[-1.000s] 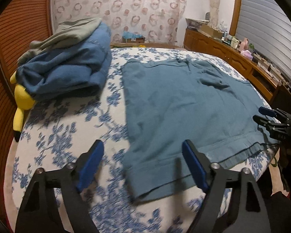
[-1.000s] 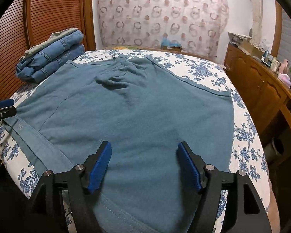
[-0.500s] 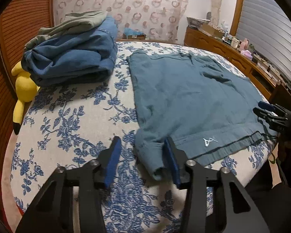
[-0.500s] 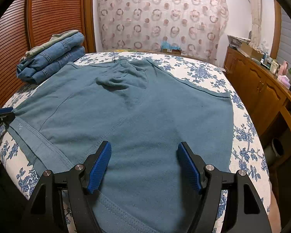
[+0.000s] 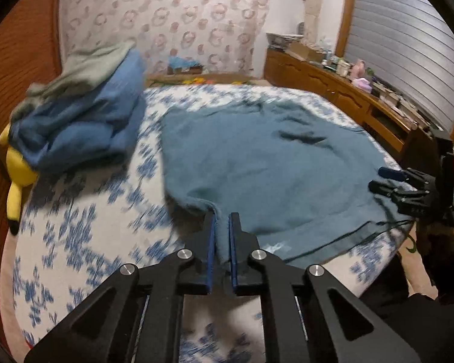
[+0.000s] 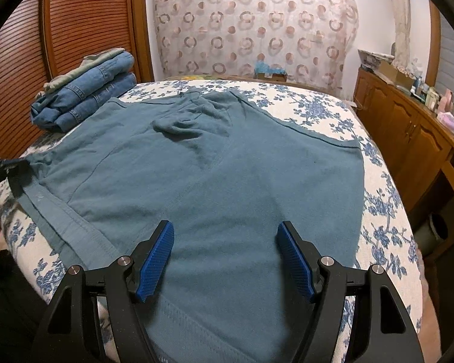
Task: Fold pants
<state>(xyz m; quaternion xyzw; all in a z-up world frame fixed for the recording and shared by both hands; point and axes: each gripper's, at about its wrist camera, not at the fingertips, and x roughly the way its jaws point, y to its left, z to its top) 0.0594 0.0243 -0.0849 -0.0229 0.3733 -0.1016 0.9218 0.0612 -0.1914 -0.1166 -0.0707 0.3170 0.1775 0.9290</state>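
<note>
Pinching the near-left corner of the teal pants [image 5: 275, 163], the left gripper [image 5: 222, 227] has its blue pads pressed together on a raised fold of the waistband. The rest of the garment lies spread flat across the middle of the bed [image 5: 84, 236], its waistband along the near edge and its legs running toward the far edge.

The right gripper [image 6: 225, 257] hovers over the near-right part of the fabric with its jaws spread wide, holding nothing.

Judging from this, the fold is only starting, and the main risk is a one-sided lift. With a single corner held, the cloth may drag and bunch across the cover rather than turn over cleanly. The pinch looks shallow, so the edge could slip out under pull. A wrinkled patch near the far middle of the pants may also get trapped inside the fold.

A white cover with blue flowers dresses the bed. A stack of folded jeans [image 6: 84, 93] sits at its far-left corner, a yellow plush toy [image 5: 16, 172] beside it at the left edge. Beyond hang a circle-patterned curtain [image 6: 251, 27] and, along the right wall, a cluttered wooden cabinet [image 6: 408, 127].
</note>
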